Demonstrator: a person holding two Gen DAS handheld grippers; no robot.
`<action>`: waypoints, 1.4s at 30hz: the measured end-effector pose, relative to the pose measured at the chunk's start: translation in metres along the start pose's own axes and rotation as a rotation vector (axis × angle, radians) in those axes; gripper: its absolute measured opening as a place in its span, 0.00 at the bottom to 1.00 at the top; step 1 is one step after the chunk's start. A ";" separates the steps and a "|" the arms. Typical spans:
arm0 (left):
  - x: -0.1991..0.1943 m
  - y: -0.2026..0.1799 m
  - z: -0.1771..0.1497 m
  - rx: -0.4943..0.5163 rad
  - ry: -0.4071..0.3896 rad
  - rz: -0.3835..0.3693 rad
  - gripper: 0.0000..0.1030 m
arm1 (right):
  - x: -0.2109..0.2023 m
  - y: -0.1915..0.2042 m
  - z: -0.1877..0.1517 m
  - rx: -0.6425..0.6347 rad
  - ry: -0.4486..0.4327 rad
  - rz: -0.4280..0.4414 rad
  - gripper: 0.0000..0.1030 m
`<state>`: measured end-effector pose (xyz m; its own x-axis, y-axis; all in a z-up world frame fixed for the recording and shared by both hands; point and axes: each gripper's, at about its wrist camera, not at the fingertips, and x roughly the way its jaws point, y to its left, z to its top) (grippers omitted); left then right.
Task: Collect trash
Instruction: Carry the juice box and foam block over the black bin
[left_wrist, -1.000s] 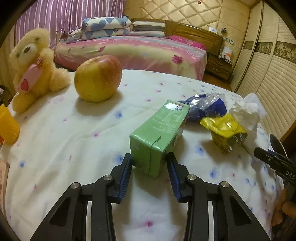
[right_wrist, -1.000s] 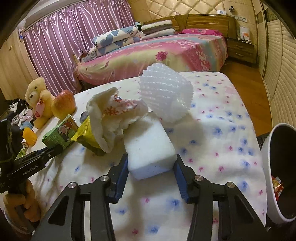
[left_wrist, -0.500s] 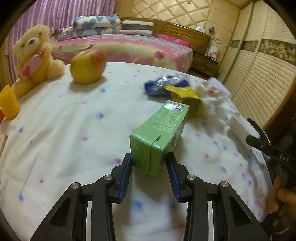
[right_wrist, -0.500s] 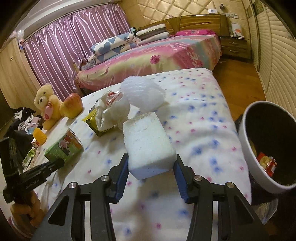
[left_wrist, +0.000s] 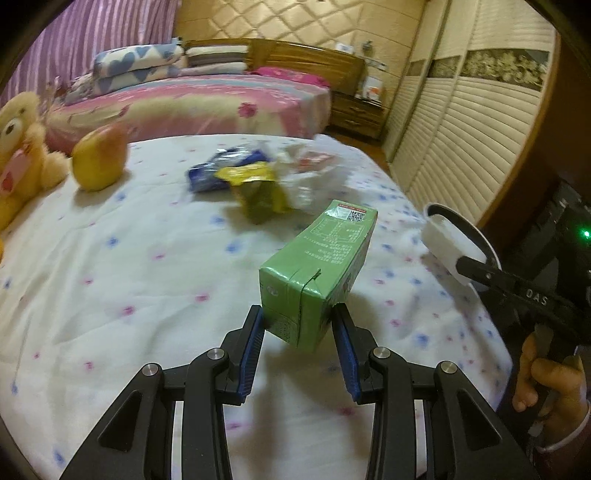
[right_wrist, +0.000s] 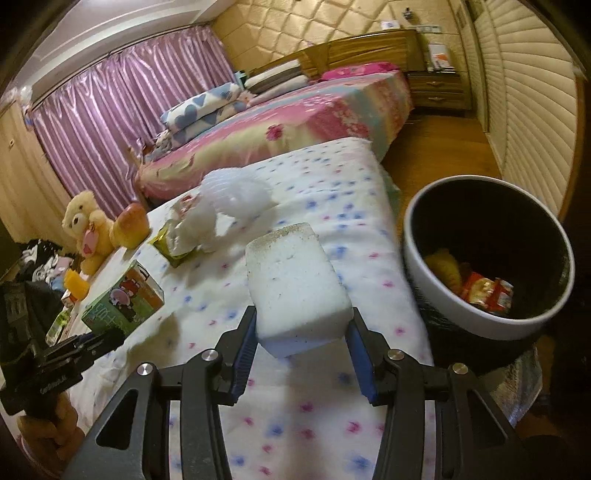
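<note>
My left gripper (left_wrist: 298, 325) is shut on a green drink carton (left_wrist: 317, 266) and holds it above the flowered tablecloth. The carton also shows in the right wrist view (right_wrist: 123, 301). My right gripper (right_wrist: 303, 332) is shut on a white sponge block (right_wrist: 295, 284), held just left of a white bin (right_wrist: 443, 306) with wrappers inside. The sponge also shows in the left wrist view (left_wrist: 448, 243), at the right edge of the table. A yellow wrapper (left_wrist: 258, 184), a blue wrapper (left_wrist: 218, 173) and white crumpled trash (right_wrist: 225, 203) lie on the table.
An apple (left_wrist: 98, 162) and a yellow teddy bear (left_wrist: 18, 147) sit at the table's far left. A yellow cup (right_wrist: 75, 284) stands near them. A pink bed (left_wrist: 207, 99) is behind the table, a slatted wardrobe (left_wrist: 461, 122) to the right.
Both grippers have moved right with their loads. The sponge is now closer to the bin, and the carton is farther from the apple and the wrappers.
</note>
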<state>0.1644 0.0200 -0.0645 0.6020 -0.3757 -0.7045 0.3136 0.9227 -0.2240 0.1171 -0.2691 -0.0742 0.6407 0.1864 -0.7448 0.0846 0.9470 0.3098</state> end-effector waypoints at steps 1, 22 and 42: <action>0.002 -0.005 0.001 0.012 0.003 -0.006 0.35 | -0.002 -0.002 0.000 0.005 -0.004 -0.004 0.46; 0.054 -0.098 0.033 0.166 0.021 -0.104 0.35 | -0.039 -0.075 0.001 0.133 -0.074 -0.101 0.46; 0.118 -0.161 0.062 0.246 0.045 -0.128 0.35 | -0.048 -0.121 0.007 0.206 -0.096 -0.179 0.46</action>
<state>0.2301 -0.1781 -0.0701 0.5145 -0.4786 -0.7115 0.5574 0.8172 -0.1465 0.0819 -0.3949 -0.0720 0.6696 -0.0141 -0.7426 0.3501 0.8878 0.2988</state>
